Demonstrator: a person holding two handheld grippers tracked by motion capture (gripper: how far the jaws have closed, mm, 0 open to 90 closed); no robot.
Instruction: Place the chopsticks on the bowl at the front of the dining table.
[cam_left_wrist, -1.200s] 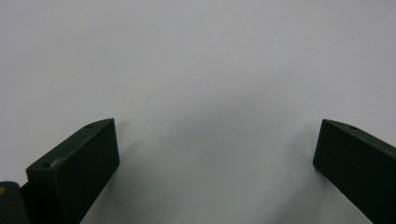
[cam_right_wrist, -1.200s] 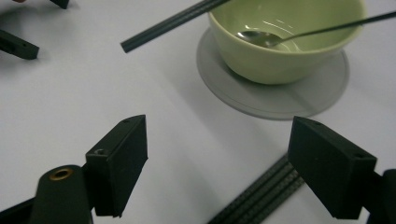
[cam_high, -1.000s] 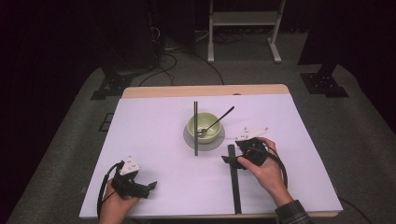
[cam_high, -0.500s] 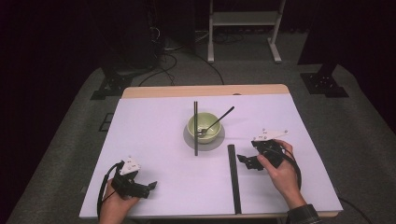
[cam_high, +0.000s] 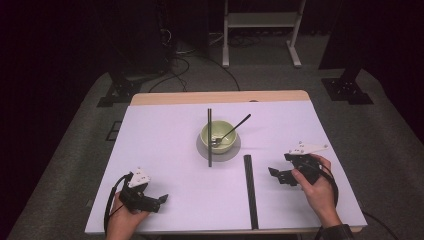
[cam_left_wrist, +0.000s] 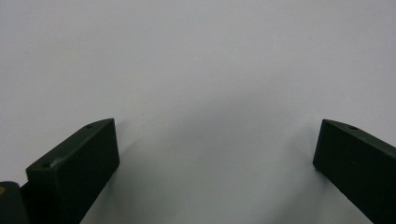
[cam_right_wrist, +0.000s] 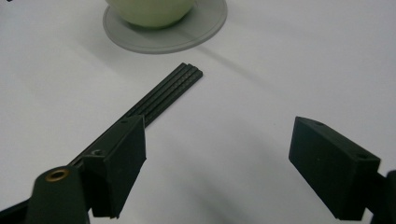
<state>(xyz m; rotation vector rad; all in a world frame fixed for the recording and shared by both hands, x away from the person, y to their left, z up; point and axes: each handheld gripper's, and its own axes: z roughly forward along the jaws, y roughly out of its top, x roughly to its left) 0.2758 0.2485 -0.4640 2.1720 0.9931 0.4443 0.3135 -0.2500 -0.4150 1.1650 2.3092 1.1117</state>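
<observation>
While right tongs (cam_high: 278, 175) gape, black strip (cam_high: 250, 190) lies just beside.

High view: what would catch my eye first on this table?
Probably the pale green bowl on a grey saucer mid-table, a dark utensil leaning in it. Two black strips lie on the white tabletop: a thin one left of the bowl, a wider one nearer the open right gripper.
</observation>
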